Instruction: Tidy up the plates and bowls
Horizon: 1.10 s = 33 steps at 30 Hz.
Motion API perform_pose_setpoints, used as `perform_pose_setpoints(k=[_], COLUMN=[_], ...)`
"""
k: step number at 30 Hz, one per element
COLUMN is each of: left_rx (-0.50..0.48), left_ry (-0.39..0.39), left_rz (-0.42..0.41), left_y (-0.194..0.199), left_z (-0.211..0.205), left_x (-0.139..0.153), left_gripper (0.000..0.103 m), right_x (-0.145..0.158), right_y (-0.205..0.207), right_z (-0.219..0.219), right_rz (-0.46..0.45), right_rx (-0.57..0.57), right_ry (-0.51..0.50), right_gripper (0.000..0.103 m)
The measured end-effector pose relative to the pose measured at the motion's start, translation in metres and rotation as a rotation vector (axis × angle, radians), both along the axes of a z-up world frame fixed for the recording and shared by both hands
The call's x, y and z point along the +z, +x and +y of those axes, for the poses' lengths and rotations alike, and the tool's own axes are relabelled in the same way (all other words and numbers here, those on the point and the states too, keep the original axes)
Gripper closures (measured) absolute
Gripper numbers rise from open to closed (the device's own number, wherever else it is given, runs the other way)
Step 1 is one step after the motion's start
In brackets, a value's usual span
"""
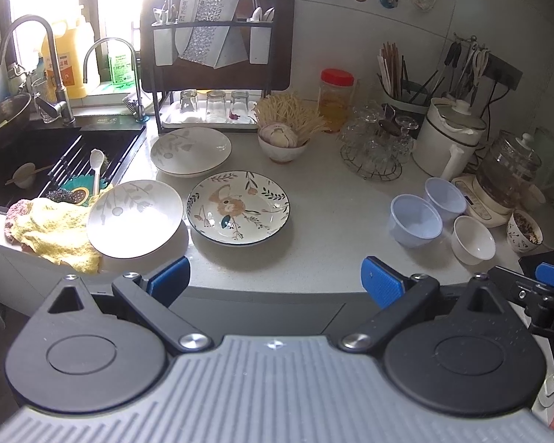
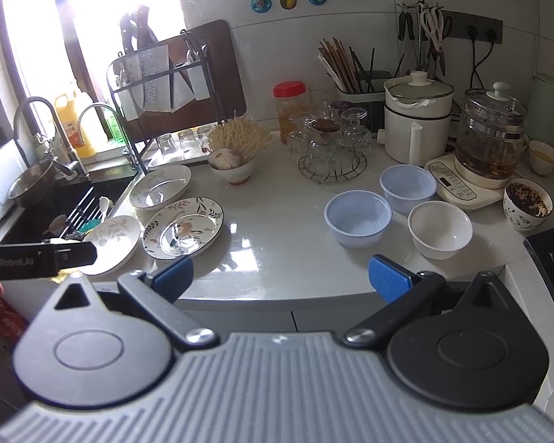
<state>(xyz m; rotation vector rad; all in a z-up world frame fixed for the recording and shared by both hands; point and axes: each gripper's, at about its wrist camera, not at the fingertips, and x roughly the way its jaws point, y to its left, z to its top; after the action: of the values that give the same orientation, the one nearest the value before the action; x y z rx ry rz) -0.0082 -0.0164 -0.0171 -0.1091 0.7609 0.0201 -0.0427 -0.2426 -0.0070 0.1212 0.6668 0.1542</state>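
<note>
Blue-padded fingers on my left gripper [image 1: 275,278] are spread wide w/ nothing between them, short of the tabletop [image 1: 332,221] edge; right gripper [image 2: 280,277] same, wide and empty. Nearest on the left: a pale leaf plate [image 1: 134,217] touching a yellow cloth [image 1: 51,232], floral plate [image 1: 238,206] beside it. Right side: two light blue bowls [image 2: 358,217] and a white bowl [image 2: 439,229], close together. Farther back, another leaf plate [image 1: 190,151] near the sink [image 1: 26,155].

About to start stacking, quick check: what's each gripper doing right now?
Left gripper: open, holding nothing, short of the counter edge.
Right gripper: open, holding nothing.
</note>
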Motion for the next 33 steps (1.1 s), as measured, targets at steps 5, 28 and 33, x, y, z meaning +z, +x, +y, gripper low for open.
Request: perform_pose_setpoints(k=[5, 28, 33], left_rx=[0.002, -0.085, -0.100], left_ry=[0.006, -0.025, -0.048], left_rz=[0.002, 0.025, 0.037], left_y=[0.003, 0.093, 0.119], left_z=[0.004, 0.136, 0.174], left_x=[0.006, -0.006, -0.016], left_gripper=[0.002, 0.002, 0.002], right_x=[0.005, -0.006, -0.013], right_y=[0.004, 0.063, 0.086], right_z=[0.005, 0.116, 0.148], right_rz=[-0.013, 0.031, 0.060], right_rx=[0.003, -0.054, -0.052], right_ry=[-0.005, 0.089, 0.099], right_gripper=[0.000, 0.000, 0.000])
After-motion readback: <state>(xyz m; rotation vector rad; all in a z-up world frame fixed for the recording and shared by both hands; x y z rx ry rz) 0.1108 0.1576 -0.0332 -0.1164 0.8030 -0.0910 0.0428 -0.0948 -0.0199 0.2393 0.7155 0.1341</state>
